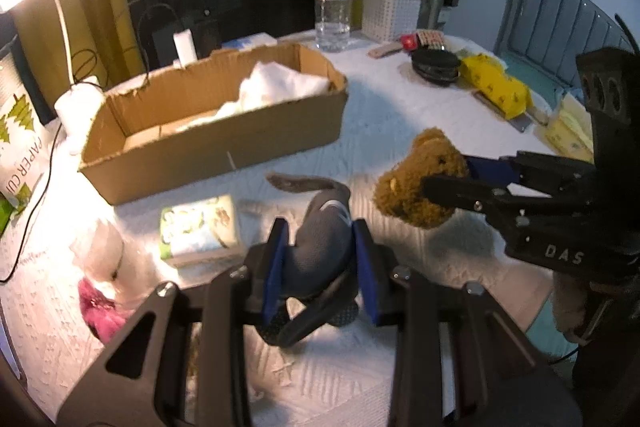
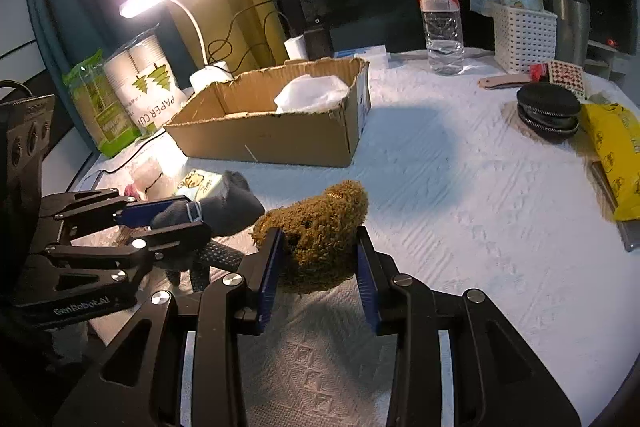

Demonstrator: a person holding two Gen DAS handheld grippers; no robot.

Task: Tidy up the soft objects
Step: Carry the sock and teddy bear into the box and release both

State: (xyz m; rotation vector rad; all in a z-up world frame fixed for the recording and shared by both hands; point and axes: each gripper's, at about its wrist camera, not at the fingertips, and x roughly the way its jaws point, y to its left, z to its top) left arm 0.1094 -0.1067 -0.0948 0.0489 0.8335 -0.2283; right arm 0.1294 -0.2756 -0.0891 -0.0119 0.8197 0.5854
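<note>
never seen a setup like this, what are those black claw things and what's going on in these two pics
They are hand-held two-finger grippers, each with a camera looking along its fingers. From the left camera, the left gripper clamps a grey sock. From the right camera, the right gripper clamps a brown plush toy. Each view also shows the other gripper from the side. On the white-covered table sit a cardboard box holding something white, a water bottle and a white basket.

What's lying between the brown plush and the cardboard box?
Nothing: in the right wrist view, only bare white cloth separates the brown plush from the cardboard box.
</note>
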